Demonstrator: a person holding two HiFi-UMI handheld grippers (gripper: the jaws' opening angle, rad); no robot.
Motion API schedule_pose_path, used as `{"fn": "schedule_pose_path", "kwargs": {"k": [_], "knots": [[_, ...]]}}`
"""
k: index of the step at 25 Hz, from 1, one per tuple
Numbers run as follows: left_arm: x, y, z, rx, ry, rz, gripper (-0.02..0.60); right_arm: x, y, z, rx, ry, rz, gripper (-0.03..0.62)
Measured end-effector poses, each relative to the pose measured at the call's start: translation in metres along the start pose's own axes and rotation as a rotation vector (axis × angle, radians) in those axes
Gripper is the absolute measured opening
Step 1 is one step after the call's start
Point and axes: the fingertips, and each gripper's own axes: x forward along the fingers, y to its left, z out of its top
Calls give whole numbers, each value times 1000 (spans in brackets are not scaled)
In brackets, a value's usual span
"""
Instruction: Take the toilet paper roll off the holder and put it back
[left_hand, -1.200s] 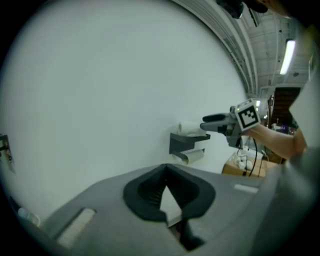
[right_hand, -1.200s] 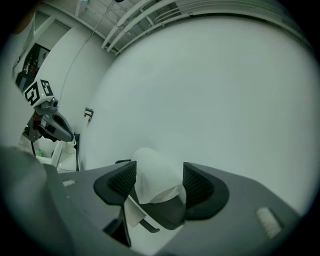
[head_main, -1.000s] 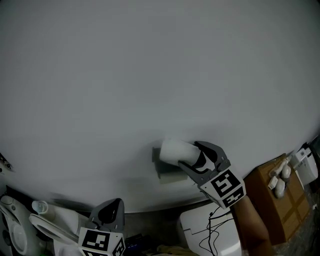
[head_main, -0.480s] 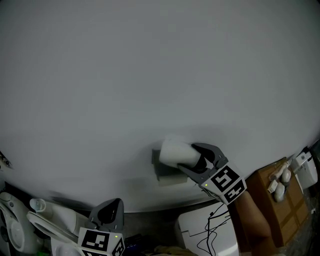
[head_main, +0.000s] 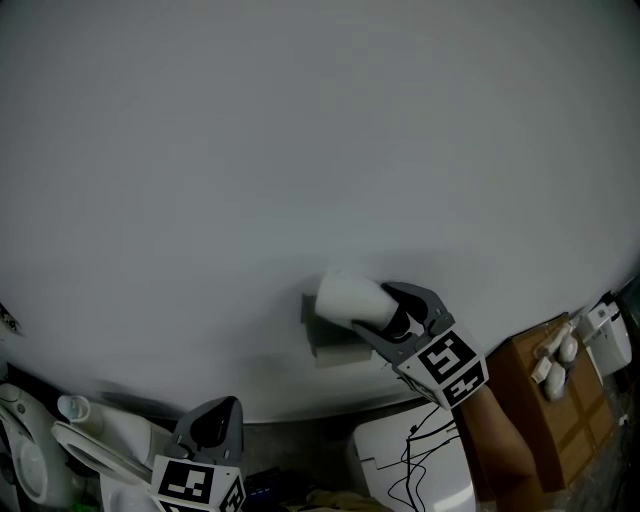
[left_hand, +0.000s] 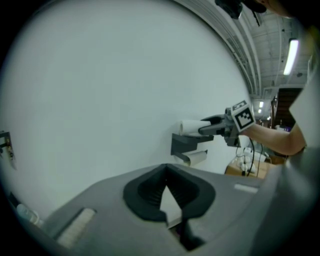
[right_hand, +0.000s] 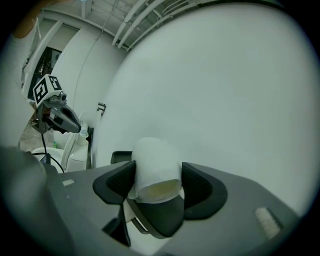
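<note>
While the right gripper (head_main: 375, 310) is clamped on the roll (right_hand: 154, 167), one jaw presses each side of the white paper and the open core end faces its camera. In the head view the roll sits just off centre toward 5 o'clock, lying level with its far end toward the wall (head_main: 300, 150). It lies along the top edge of the dark holder (left_hand: 186, 144). I cannot tell whether it rests on that edge or hangs just above it. A short curl of paper (left_hand: 197, 158) hangs from the holder's underside, at 6 o'clock from the roll.

The right gripper reaches in from 4 o'clock of the roll, its marker cube (head_main: 445, 367) just behind the jaws and the person's arm (head_main: 498, 445) running on toward the lower edge.

The left gripper (left_hand: 166, 175) is at 7 o'clock in the head view, low at the edge and well apart from the holder. Its jaws are together at the tips, with nothing between them and only pale wall showing through the narrow slit behind. From its camera the roll, holder and right gripper lie toward 2 o'clock.

Near the lower edge of the head view, a toilet (head_main: 60, 445) shows at 8 o'clock and a brown box (head_main: 560, 410) at 4 o'clock with small white things on top. Black cables (head_main: 420, 460) trail across a white casing (head_main: 385, 470) at 5 o'clock.
</note>
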Motion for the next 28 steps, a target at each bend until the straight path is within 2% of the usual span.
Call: {"fn": "schedule_pose_path", "kwargs": {"k": [8, 15, 28], "knots": [[-13, 7, -5, 11, 7, -41, -5, -16, 6, 13, 65, -33, -96, 291], [-30, -12, -5, 45, 12, -106, -5, -60, 13, 14, 141, -57, -215, 291], [-48, -51, -10, 113, 20, -269, -5, -141, 48, -9, 236, -15, -401, 291]]}}
